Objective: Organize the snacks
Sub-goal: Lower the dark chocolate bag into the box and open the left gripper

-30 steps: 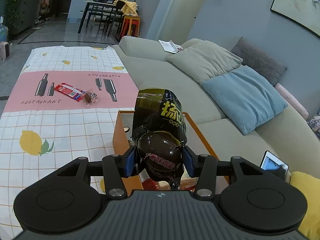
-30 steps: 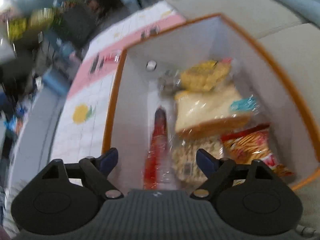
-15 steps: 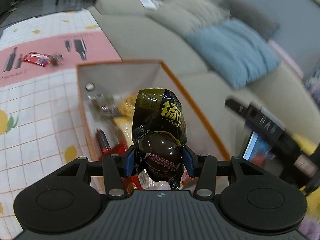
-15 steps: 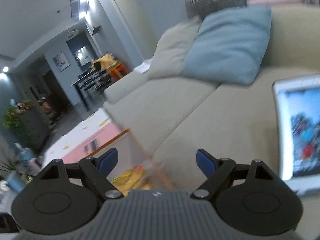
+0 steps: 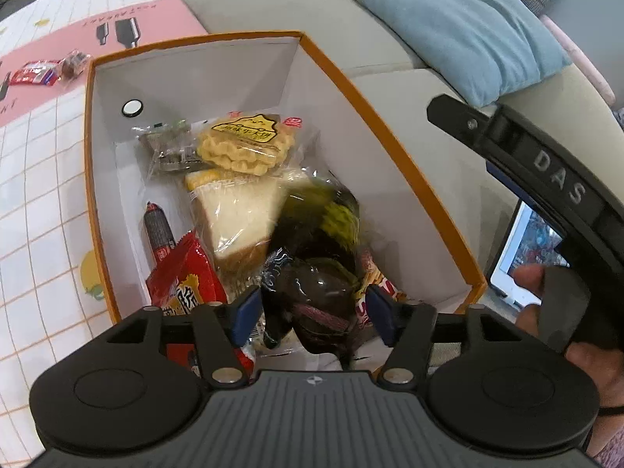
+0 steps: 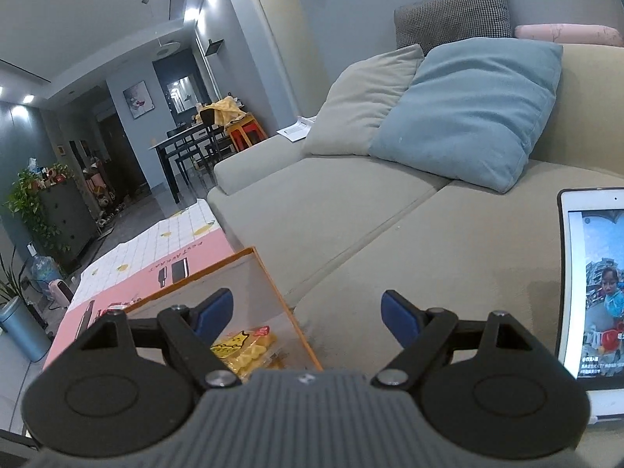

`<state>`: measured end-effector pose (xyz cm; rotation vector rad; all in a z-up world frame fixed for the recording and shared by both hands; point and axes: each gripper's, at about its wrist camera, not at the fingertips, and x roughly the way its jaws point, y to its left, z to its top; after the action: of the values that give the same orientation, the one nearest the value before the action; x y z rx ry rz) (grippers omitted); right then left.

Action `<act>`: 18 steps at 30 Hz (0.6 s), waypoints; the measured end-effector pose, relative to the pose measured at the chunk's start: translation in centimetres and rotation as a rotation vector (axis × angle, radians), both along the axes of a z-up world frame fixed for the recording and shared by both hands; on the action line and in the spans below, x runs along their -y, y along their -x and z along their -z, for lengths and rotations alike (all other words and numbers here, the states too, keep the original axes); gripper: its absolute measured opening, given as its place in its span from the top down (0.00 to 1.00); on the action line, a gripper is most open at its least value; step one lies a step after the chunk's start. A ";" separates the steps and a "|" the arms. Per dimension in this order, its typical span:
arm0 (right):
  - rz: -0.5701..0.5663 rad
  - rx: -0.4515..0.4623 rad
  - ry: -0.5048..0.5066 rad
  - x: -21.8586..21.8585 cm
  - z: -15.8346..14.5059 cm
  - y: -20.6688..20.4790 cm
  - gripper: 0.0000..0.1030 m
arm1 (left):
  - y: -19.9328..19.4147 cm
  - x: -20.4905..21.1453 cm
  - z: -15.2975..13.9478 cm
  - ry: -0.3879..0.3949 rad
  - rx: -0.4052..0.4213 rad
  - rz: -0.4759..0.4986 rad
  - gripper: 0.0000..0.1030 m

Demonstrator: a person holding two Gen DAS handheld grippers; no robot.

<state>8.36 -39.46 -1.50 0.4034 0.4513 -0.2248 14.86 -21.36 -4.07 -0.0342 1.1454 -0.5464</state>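
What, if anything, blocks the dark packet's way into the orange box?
Nothing visible: the dark packet sits between the left claw's parted fingers, already inside the open box, over the other snacks.

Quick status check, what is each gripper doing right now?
Left gripper: open, jaws spread either side of the dark snack packet, which looks released over the orange box.
Right gripper: open, holding nothing.
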 end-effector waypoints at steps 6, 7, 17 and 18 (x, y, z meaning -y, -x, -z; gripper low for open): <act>0.009 -0.006 0.005 0.0 0.0 -0.1 0.20 | 0.5 -0.3 -0.9 -0.060 0.097 0.000 0.23; 0.011 -0.006 0.002 0.0 0.0 0.0 0.20 | 0.6 -0.5 -1.0 -0.072 0.108 -0.005 0.23; -0.025 -0.016 0.014 -1.0 0.1 -0.3 0.21 | 1.0 -3.0 -2.8 -0.079 0.116 -0.048 0.23; -0.036 -0.015 0.005 -1.1 0.1 -0.3 0.22 | 1.1 -3.4 -3.1 -0.081 0.121 -0.057 0.23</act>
<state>8.62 -38.34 -1.55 0.3888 0.4723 -0.1935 13.74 -18.00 -0.95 0.0355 1.0443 -0.4453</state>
